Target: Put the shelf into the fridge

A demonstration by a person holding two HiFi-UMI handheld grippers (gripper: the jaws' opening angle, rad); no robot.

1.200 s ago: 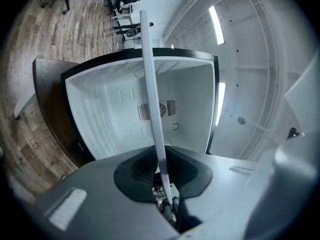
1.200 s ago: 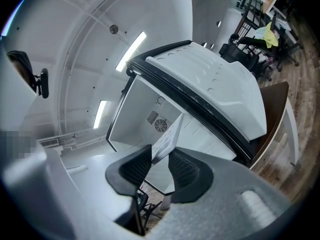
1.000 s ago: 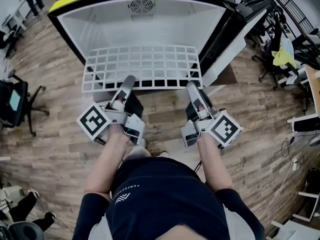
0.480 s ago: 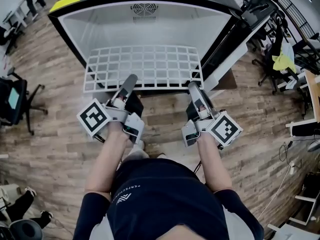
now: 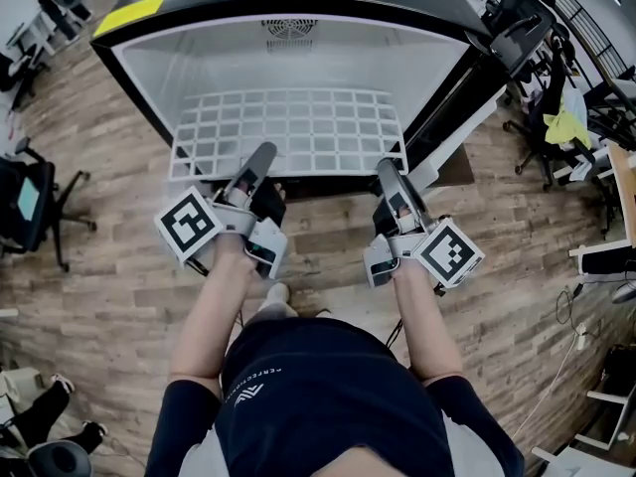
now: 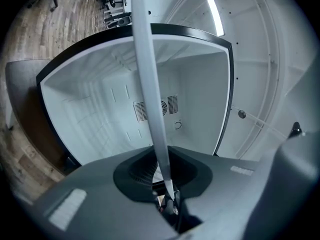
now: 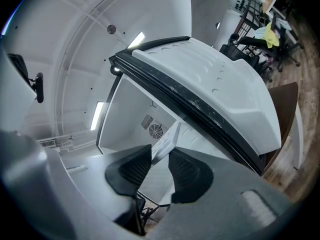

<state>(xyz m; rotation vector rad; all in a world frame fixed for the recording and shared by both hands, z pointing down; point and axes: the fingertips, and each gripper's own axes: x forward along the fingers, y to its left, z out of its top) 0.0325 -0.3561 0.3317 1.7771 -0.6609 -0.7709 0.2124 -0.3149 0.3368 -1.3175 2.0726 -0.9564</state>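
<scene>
Left gripper (image 5: 262,153) and right gripper (image 5: 386,167) clamp the shelf (image 5: 288,127) by its outer edge to feed it level into the fridge (image 5: 199,53) — left jaws opening, edge between them

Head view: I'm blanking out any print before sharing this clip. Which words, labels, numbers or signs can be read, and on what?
Dark navy shirt: white logo with a line of small white capitals, too small to read.
Left white cube, right white cube: black square marker patterns, no letters.
Yellow sheet on the black-framed white fridge: no print legible.
</scene>
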